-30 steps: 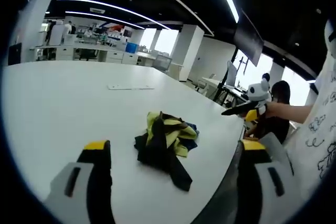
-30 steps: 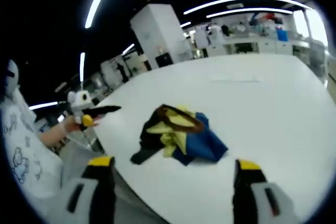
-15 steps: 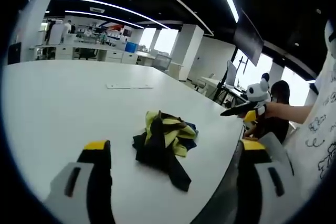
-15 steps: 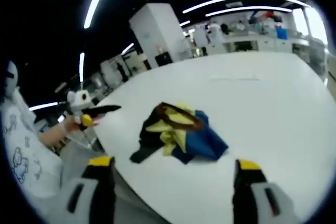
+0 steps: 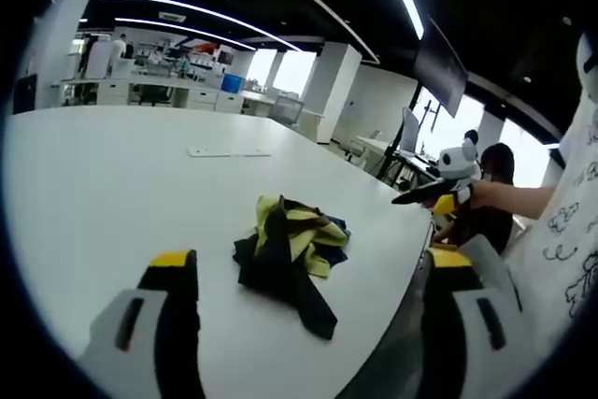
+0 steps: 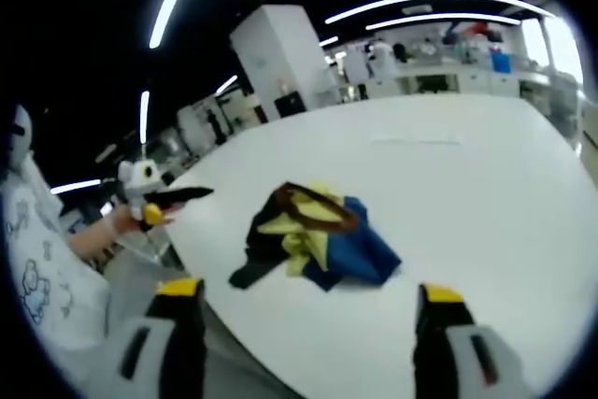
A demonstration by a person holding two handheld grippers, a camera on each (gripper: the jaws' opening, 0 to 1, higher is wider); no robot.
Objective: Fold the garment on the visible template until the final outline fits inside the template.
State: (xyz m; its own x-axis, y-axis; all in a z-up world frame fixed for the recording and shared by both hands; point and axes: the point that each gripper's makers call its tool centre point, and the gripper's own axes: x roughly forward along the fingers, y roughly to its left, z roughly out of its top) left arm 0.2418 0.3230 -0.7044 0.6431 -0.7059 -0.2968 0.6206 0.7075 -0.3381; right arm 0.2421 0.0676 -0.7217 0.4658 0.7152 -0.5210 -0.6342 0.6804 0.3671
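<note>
Left gripper (image 5: pixel 304 273) held level over the table (image 5: pixel 93 184), jaws wide, empty. Right gripper (image 6: pixel 304 301) same pose near the table edge, jaws wide, empty. Garment (image 5: pixel 285 254) lies crumpled, black, yellow and blue, near the table's curved edge, ahead of and between both sets of jaws, touching neither. White table bare around it; a thin outline (image 5: pixel 229 151) farther back. Open office with ceiling light strips, desks behind.
</note>
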